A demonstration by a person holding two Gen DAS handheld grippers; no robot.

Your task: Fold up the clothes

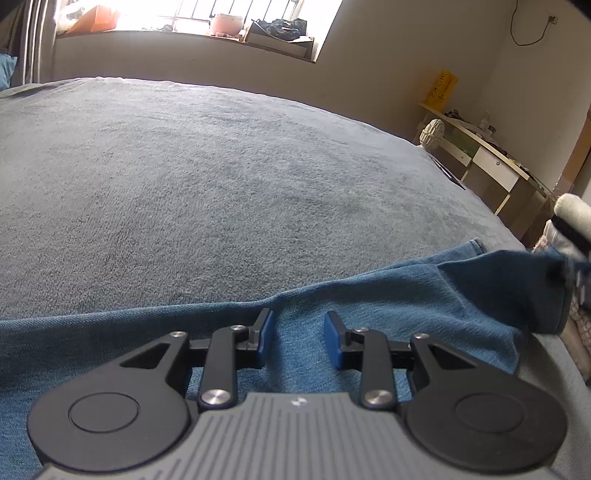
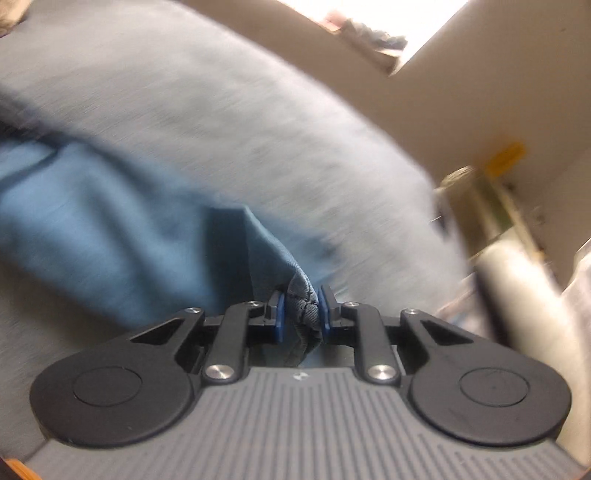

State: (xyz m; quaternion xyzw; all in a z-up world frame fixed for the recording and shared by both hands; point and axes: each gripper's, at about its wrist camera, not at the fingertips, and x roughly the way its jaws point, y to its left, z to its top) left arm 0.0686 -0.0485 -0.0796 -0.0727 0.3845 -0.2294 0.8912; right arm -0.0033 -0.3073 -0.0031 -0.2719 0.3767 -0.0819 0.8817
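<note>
Black linkage arms and a ribbed grey housing fill the bottom of both wrist views. Seen from the left wrist, the left gripper (image 1: 299,334) has its two blue pads parted with a clear gap, hanging just above a pair of blue jeans (image 1: 369,295) and gripping nothing; whether the pads brush the denim cannot be told. The jeans lie stretched across the near edge of a bed covered by a grey-blue blanket (image 1: 203,166), one leg running off toward the right, where its end is lifted and blurred. Seen from the right wrist, the right gripper (image 2: 301,312) has its blue pads drawn close together on a bunched, stitched hem of the jeans (image 2: 92,221), which is pinched between them and rises out of the jaws toward the blanket (image 2: 258,110). This view is smeared with motion blur. Beyond the bed stand a beige wall, a bright barred window (image 1: 236,11) with clutter on its sill, and, at right, a low white desk (image 1: 487,158) with a yellow box (image 1: 441,88) standing on it.
</note>
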